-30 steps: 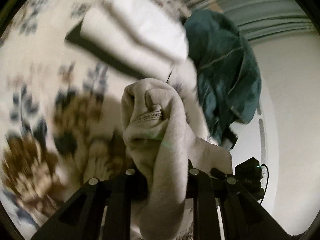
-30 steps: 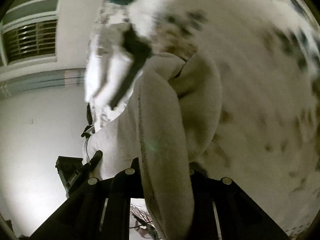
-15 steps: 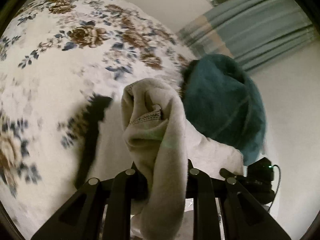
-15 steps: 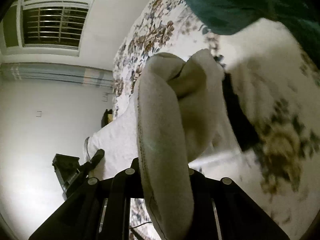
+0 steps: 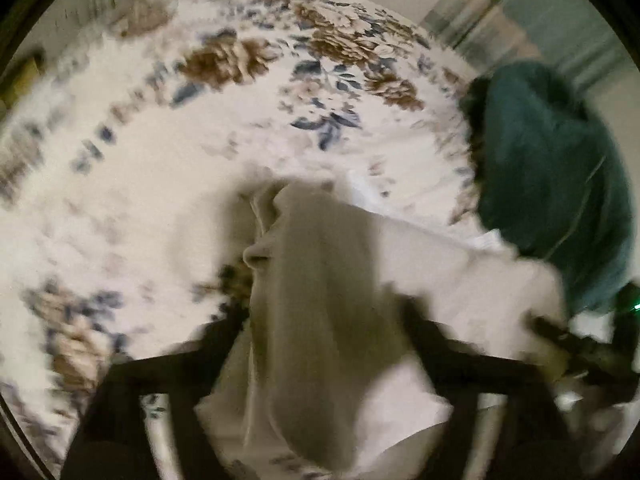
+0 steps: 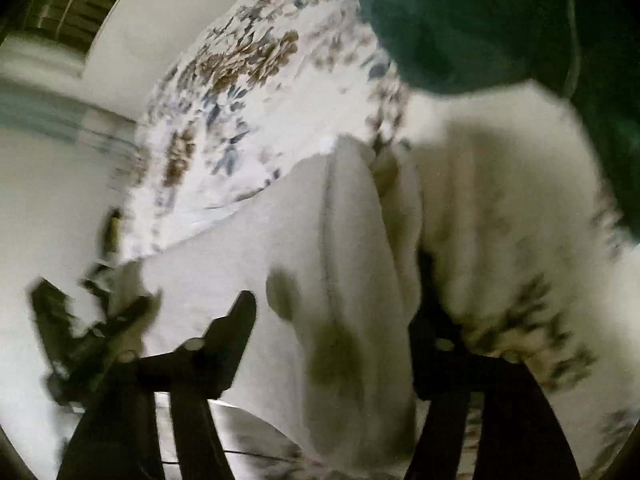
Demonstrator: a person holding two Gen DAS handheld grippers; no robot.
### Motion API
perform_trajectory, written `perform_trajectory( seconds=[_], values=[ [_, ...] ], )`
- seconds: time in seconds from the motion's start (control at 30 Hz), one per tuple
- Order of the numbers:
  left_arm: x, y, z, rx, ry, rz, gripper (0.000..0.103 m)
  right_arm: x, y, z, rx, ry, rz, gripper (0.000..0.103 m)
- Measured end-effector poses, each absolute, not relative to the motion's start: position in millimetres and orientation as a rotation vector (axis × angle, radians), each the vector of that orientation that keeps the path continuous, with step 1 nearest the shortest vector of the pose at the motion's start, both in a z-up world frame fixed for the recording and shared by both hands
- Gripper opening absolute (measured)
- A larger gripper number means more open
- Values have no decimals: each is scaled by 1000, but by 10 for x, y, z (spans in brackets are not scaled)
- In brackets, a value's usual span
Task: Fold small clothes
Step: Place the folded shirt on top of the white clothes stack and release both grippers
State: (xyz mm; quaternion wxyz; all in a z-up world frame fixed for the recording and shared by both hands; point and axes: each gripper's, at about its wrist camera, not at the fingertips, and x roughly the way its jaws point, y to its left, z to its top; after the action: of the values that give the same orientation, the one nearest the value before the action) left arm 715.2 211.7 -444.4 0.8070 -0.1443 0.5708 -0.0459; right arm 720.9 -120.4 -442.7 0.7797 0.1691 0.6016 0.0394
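Lying bunched between the fingers of both tools, the cream cloth [image 5: 320,280] rests on the flowered bedspread [image 5: 240,120], its thick fold rising out of the gap in each wrist view [image 6: 360,260]. The left hand-held gripper [image 5: 324,320] has its fingers spread, and the cloth sits loose in the wide gap between them; whether either finger presses it cannot be told through the blur. The right hand-held gripper [image 6: 336,312] is spread wide too: its left finger stands clear of the cloth, while the right finger sits just beside the fold, partly hidden behind it. Dark smudges, probably shadows, mark the cloth near the right tool's fingers. Past the cloth, the bedspread with brown and blue blooms curves away [image 6: 240,80]. A dark green garment [image 5: 552,184] lies on the bed just beyond the cloth and touches its far edge, filling the upper corner of the right wrist view [image 6: 460,20]. Beyond the bed a pale wall [image 6: 48,200] shows. Both views are smeared by motion.
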Motion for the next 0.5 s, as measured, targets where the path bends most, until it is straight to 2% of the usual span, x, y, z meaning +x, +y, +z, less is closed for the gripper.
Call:
perform_trajectory(
  seconds=[0.1,0.17,0.33,0.5],
  values=[
    [7006,1936,-4321,-189,1183,-45,92,7065,-1037,-4289,143,1267,-4,100],
    [6890,1817,-4241,-126,1148,-10,103,6905,-911,-4198,-1,1235,-66,102],
    [6662,1606,-4105,-58,1135,34,103,6543,-840,-3999,-101,1192,-136,102],
    [6266,1449,-3721,-42,1077,57,103,6181,-863,-3635,-134,1125,-149,102]
  ],
)
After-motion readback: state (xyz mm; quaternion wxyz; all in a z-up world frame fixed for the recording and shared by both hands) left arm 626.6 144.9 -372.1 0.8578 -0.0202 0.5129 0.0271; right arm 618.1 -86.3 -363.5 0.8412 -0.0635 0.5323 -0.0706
